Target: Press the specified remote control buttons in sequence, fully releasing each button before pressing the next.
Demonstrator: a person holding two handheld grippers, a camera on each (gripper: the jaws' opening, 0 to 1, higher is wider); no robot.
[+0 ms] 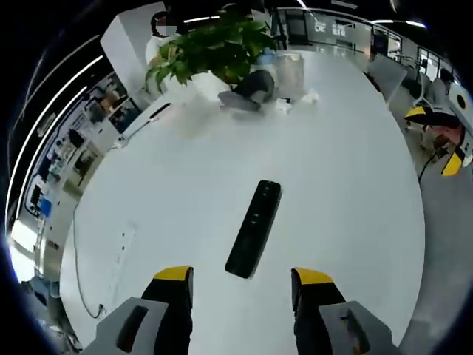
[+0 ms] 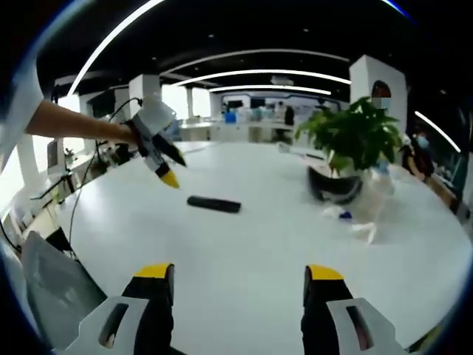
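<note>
A long black remote control (image 1: pixel 253 229) lies flat on the white table (image 1: pixel 340 185), just ahead of my left gripper (image 1: pixel 242 285). That gripper hovers above the table, open and empty, with the remote's near end between the lines of its two yellow-tipped jaws. In the right gripper view the same remote (image 2: pixel 214 204) lies farther off at mid-table. My right gripper (image 2: pixel 239 285) is open and empty, well short of it. The left gripper (image 2: pixel 164 166), held by a person's arm, hangs above and left of the remote. The right gripper (image 1: pixel 437 137) shows at the far right edge, off the table.
A potted green plant (image 1: pixel 214 48) stands at the table's far end beside a dark bag (image 1: pixel 251 89) and small white items (image 1: pixel 307 96). A white power strip (image 1: pixel 122 248) with a cable lies near the left edge. A grey chair back (image 2: pixel 52 285) is at lower left.
</note>
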